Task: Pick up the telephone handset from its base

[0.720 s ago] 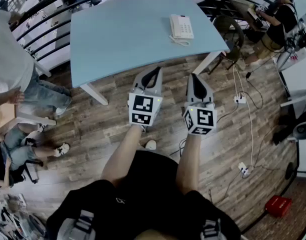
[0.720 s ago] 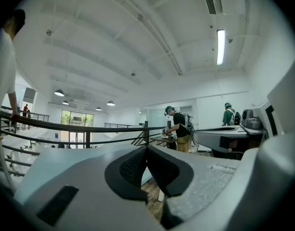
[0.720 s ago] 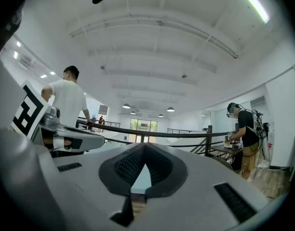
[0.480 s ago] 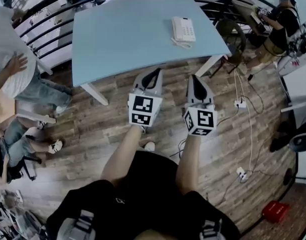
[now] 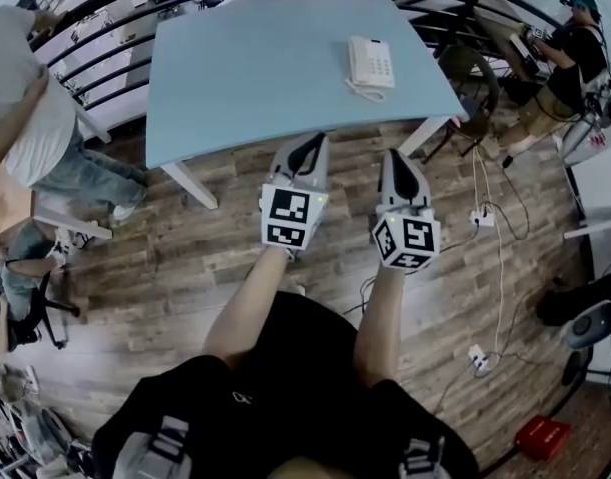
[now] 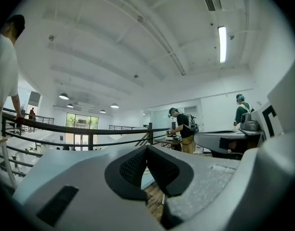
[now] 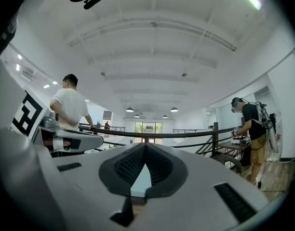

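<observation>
A white telephone [image 5: 371,64] with its handset resting on the base sits near the far right corner of a light blue table [image 5: 256,73]. Its coiled cord hangs at the phone's near edge. My left gripper [image 5: 311,140] and right gripper [image 5: 396,154] are held level, side by side, short of the table's near edge and well away from the phone. Both have their jaw tips touching and nothing between them. In the left gripper view the left gripper [image 6: 147,148] is shut, and in the right gripper view the right gripper [image 7: 144,146] is shut too; the phone is hidden in both.
A black railing [image 5: 106,18] runs behind the table. A person in a white shirt [image 5: 31,118] stands at the left, another person [image 5: 570,53] works at the far right. Cables and power strips [image 5: 482,218] lie on the wooden floor at the right. A chair [image 5: 472,73] stands by the table's right corner.
The view has shifted slightly: table and phone sit a little further right and lower in frame. Both grippers keep their place before me, still shut. The person at the left has moved.
</observation>
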A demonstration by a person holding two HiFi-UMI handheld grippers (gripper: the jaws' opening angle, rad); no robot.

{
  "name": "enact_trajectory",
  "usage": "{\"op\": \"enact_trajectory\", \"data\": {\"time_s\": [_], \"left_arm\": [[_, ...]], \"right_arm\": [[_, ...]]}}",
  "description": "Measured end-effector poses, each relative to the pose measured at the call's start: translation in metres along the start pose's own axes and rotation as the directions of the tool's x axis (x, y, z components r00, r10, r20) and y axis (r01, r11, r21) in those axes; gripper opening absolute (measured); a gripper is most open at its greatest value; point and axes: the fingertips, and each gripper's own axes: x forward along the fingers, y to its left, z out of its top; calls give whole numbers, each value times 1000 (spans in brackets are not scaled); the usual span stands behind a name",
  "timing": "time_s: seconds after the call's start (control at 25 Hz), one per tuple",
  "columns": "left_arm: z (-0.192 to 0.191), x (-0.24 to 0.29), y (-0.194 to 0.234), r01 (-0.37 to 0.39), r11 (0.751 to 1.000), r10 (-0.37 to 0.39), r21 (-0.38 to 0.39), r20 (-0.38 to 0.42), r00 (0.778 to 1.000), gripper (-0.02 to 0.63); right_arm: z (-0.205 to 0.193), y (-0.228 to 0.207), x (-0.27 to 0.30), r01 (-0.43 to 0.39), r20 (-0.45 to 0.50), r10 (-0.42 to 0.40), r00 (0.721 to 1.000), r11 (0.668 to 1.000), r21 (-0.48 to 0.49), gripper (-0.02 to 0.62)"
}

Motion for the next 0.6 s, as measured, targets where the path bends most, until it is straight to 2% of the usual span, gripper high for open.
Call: {"op": "enact_trajectory", "data": {"time_s": [0.32,0.6], "left_arm": [[3,19,0,3,1000,-3,2,-6,1000,0],[-14,74,29,26,999,-28,-46,-25,999,0]], "right_arm": [[0,-18,13,-11,14,11,1000,999,32,-6],[-15,-36,66,-20,12,20,1000,999,37,-6]]}}
